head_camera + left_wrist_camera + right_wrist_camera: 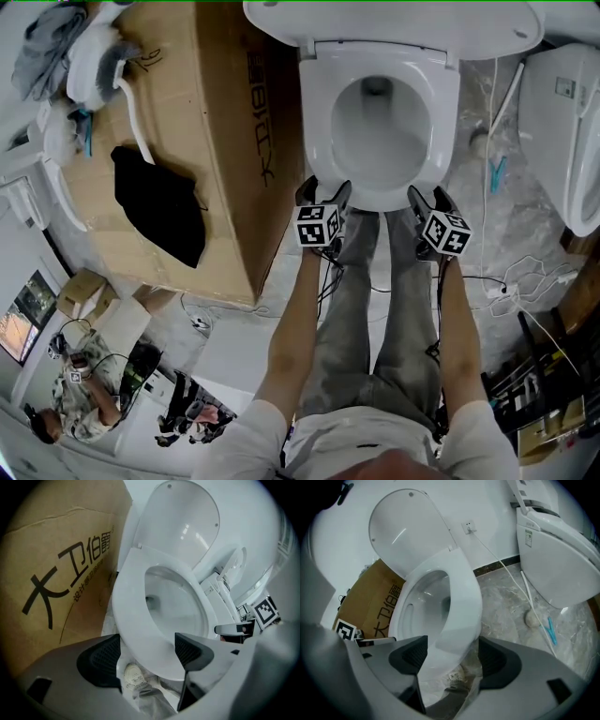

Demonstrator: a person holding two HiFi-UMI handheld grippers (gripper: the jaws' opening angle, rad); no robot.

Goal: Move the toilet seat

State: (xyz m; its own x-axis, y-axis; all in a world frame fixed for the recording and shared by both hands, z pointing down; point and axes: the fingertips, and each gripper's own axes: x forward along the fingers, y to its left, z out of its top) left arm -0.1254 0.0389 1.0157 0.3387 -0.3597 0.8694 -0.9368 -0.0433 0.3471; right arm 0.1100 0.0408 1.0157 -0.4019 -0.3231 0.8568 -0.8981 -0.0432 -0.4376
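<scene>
Head view: the toilet seat [319,112] lies down on the bowl [377,141] at 12 o'clock, with the left tool [324,190] at its 7 o'clock edge and the right tool [429,195] at 5. Left gripper view: jaws wide apart, rim between them, ungripped. Right gripper view: the same.

left gripper [324,192]: jaws apart | right gripper [429,197]: jaws apart | both angled down

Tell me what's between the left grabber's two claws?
The front edge of the white toilet seat. It sits between the open jaws of the left gripper, and the pads don't seem to squeeze it. The left gripper view shows this.
</scene>
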